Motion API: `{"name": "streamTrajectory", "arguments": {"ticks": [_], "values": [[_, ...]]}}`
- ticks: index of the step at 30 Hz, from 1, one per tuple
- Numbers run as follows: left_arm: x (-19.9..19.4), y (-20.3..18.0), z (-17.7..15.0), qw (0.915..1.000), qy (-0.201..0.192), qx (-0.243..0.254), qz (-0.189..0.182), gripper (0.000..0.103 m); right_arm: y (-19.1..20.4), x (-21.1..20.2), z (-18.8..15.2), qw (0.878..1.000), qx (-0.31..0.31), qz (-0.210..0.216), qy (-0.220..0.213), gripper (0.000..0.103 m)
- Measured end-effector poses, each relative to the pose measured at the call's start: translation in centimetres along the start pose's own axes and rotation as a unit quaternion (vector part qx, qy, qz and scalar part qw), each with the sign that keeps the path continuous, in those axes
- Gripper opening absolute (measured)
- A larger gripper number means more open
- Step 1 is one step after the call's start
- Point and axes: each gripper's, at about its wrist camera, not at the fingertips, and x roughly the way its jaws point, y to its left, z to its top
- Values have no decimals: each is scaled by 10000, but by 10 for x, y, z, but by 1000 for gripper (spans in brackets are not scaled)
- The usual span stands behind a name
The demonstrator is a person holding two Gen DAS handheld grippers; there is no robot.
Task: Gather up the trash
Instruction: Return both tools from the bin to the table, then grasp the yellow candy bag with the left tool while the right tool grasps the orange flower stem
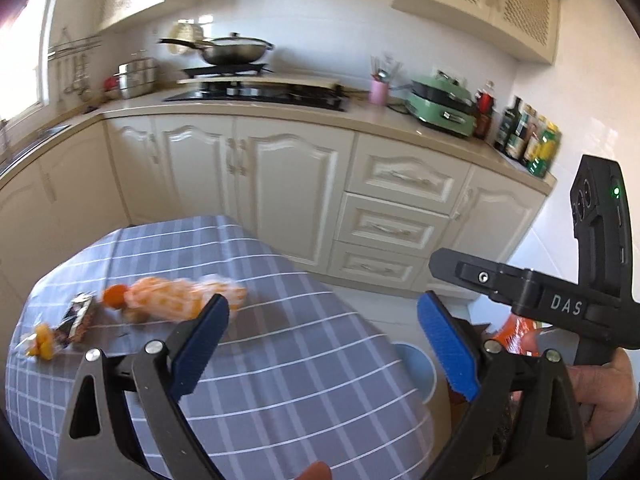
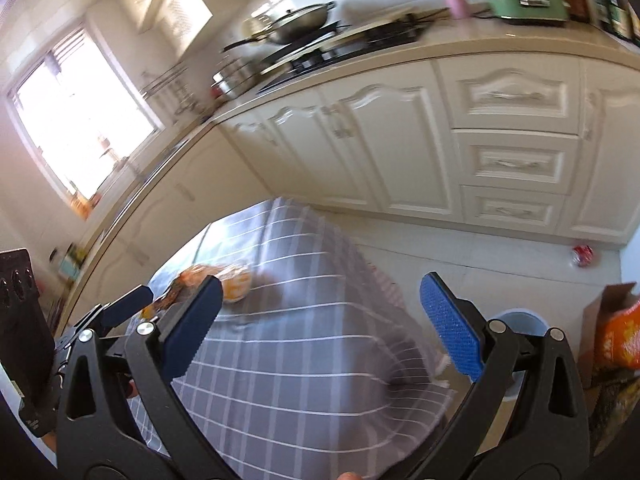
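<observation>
Black scissor-arm left gripper [image 1: 324, 344] and right gripper [image 2: 320, 320], blue ribbed pads [image 1: 448, 344], silver rivets. At 3 o'clock, black handle lettered "DAS", green light, bare-skinned hand [image 1: 608, 396].

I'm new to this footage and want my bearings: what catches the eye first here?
The grey checked tablecloth fills the foreground, with orange-and-clear plastic wrappers and a dark snack packet strewn at its far left. Both the left gripper and right gripper hang open above it, holding nothing. A pale blue bin sits on the floor off the table's right edge.
</observation>
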Motion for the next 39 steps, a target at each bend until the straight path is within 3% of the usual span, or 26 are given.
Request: {"name": "streamTrajectory", "arguments": {"ticks": [10, 21, 25, 30, 34, 36, 39], "values": [[-49, 103, -30, 9942, -276, -551, 878, 93, 81, 55, -15, 9957, -687, 368, 500, 97], [-70, 239, -84, 9751, -81, -1086, 1934, 93, 165, 125, -50, 9810, -1388, 612, 1208, 97], [-60, 274, -97, 9705, 115, -783, 2276, 93, 182, 149, -62, 9768, -1511, 590, 1399, 97], [-38, 290, -95, 9749, 239, -133, 2210, 93, 196, 181, -70, 9721, -1626, 502, 1616, 97], [-14, 298, -88, 9731, 434, 389, 2230, 93, 206, 204, -74, 9690, -1765, 322, 1700, 96], [-3, 303, -86, 9710, 551, 599, 2248, 93, 209, 213, -75, 9684, -1814, 228, 1698, 92], [12, 308, -84, 9716, 727, 817, 2098, 93, 214, 229, -77, 9664, -1854, 116, 1778, 69]]}}
